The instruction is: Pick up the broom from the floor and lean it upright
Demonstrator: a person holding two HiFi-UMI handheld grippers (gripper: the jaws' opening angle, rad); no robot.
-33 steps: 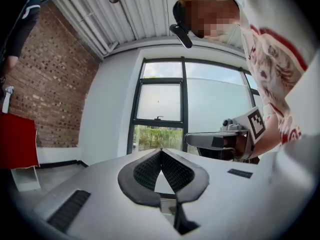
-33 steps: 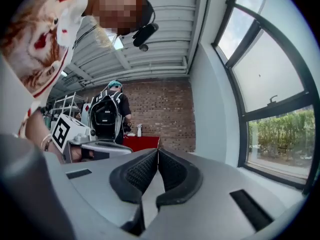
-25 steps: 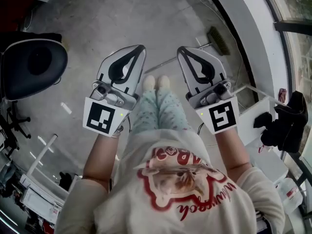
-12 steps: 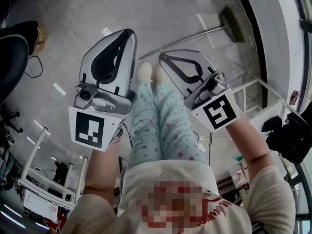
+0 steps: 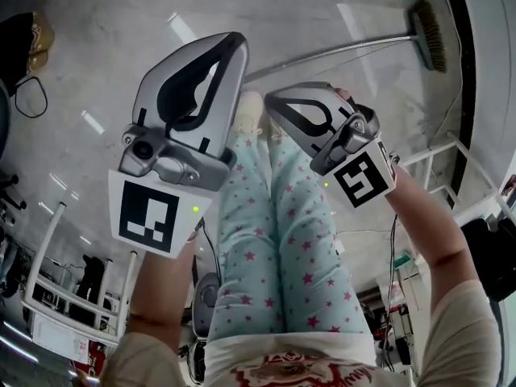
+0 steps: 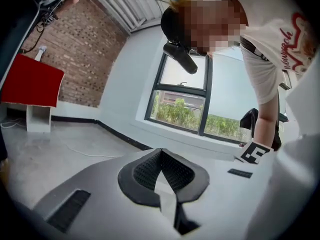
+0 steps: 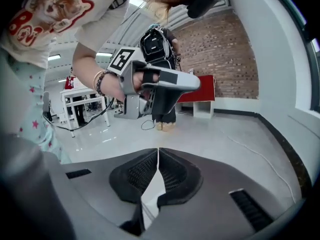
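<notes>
Dropped lower since a second ago, left hand-held gripper [image 5: 231, 45] and right hand-held gripper [image 5: 275, 100], jaws pressed together, both empty, broom [image 5: 347, 48] flat on glossy grey concrete floor [image 5: 121, 47], slim metal handle, stiff brown bristles.

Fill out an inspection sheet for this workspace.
Surface: grey concrete floor, with streaks of reflected light.
Job's things: broom lying flat on the floor, bristles to the right, untouched.
Clutter: white frame rack at lower left.
Grippers: left claw shut, empty; right claw shut, empty; both short of the broom.
Cables: black cable loop on the floor at left.
Surroundings: window, brick wall.
</notes>
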